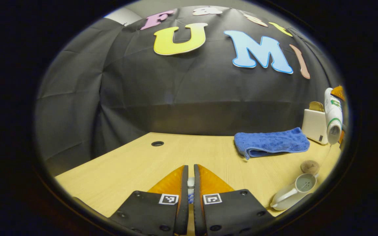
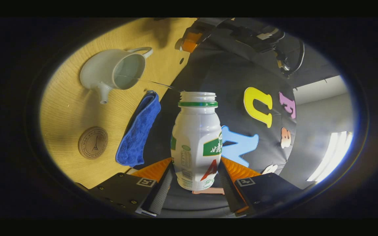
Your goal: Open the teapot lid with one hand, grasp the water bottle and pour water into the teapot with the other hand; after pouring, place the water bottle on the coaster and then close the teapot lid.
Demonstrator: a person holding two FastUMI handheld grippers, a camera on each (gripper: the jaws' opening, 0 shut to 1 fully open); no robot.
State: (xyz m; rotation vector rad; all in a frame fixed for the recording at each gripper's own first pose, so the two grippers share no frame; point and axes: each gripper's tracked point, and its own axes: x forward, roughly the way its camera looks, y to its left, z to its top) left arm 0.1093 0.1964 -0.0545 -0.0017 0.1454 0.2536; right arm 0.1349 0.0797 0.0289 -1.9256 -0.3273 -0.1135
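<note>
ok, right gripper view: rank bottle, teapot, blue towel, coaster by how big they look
1. water bottle, largest, though it sits right at the camera in the right gripper, so that inflates it.
2. teapot and blue towel: look alike in area, not ranking them.
3. coaster, smallest.

Light wood-grain table (image 1: 136,160) with a round cable hole (image 1: 157,143) near the back edge. Sitting on it: folded blue towel (image 1: 272,142), white teapot (image 2: 112,73) with lid off, round cork-looking coaster (image 2: 93,143) just beside the towel, plus a white toaster-like box (image 1: 314,126) back against the wall.
</note>
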